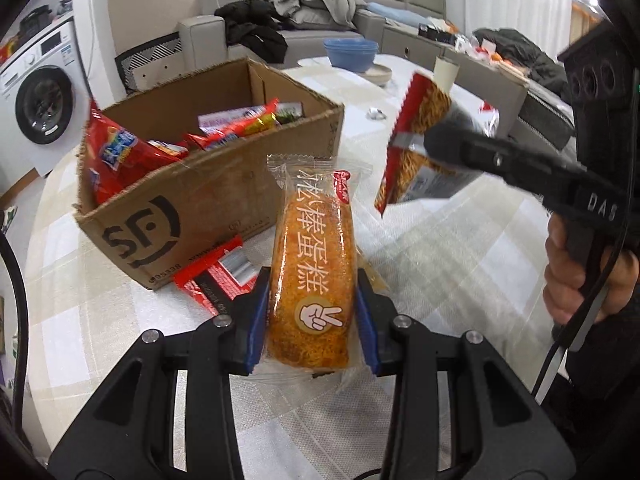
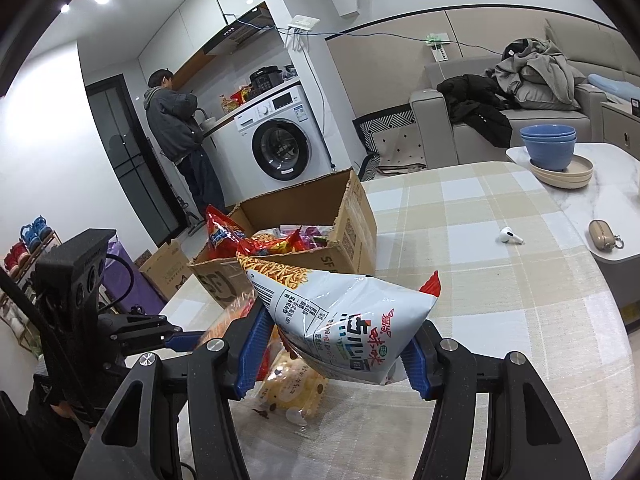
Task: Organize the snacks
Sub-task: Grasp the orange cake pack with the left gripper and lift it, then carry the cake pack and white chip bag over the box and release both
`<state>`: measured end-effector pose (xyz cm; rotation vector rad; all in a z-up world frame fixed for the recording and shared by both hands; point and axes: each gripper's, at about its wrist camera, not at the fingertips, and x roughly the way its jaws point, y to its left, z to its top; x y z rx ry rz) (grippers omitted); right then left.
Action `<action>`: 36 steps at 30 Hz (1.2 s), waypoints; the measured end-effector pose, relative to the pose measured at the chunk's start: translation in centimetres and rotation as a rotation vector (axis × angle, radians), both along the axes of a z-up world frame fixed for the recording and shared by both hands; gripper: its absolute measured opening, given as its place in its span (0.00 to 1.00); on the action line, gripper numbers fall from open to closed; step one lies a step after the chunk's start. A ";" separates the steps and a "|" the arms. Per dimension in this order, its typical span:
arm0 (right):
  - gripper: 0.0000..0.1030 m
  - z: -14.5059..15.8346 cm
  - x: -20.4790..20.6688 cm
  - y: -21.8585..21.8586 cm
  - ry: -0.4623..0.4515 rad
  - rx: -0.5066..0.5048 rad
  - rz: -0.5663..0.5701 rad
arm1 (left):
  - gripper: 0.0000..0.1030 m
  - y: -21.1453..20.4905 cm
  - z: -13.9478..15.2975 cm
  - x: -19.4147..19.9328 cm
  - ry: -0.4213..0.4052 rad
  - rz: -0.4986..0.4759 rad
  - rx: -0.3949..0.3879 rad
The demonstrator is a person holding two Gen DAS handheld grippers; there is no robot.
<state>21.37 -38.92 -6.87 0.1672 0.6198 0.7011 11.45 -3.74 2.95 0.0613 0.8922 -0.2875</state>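
1. The left tongs were closed on a cake bar in clear wrap, its lower half clamped between the blue pads and its top sticking out far past them, toward the box.
2. The bar stood lengthwise along the tongs, held above the checked table, just right of the box's near corner.
3. The right tongs gripped a white noodle bag; the pads pinched its near end while the rest pointed up and left toward the box.
4. In the left wrist view the same bag hung off the table, right of the box, with the right tongs reaching in from the right and a hand on the handle.
5. The box sat at the table's far-left part, open, with red snack packs and other wrappers piled inside.
6. A red packet lay flat on the table against the box's near wall, just left of the left tongs.
7. Under the noodle bag, a yellow-printed packet lay on the table between the right tongs' arms.
8. Far right, blue bowls stood stacked on a plate; an earbud and its case lay nearer, well apart from the tongs.
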 end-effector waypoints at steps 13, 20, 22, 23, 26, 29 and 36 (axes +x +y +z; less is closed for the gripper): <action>0.57 0.1 -0.7 2.1 -0.011 -0.017 0.050 | 0.34 3.6 5.0 -1.9 -0.074 0.080 -0.051; 0.57 -0.1 -0.8 3.8 -0.004 -0.040 0.090 | 0.34 5.4 6.9 -2.7 -0.112 0.124 -0.080; 0.57 0.0 -0.8 4.4 -0.007 -0.046 0.101 | 0.34 6.1 7.2 -2.8 -0.117 0.135 -0.092; 0.57 0.1 -0.8 4.7 -0.010 -0.049 0.105 | 0.34 6.4 7.4 -2.9 -0.119 0.140 -0.093; 0.57 0.3 -0.6 5.5 -0.017 -0.053 0.118 | 0.34 7.4 7.8 -3.3 -0.127 0.148 -0.094; 0.57 0.8 -0.6 6.2 -0.030 -0.059 0.127 | 0.34 8.4 8.5 -3.7 -0.136 0.152 -0.099; 0.57 2.5 -0.7 7.6 -0.098 -0.047 0.116 | 0.34 10.7 10.9 -3.7 -0.182 0.193 -0.113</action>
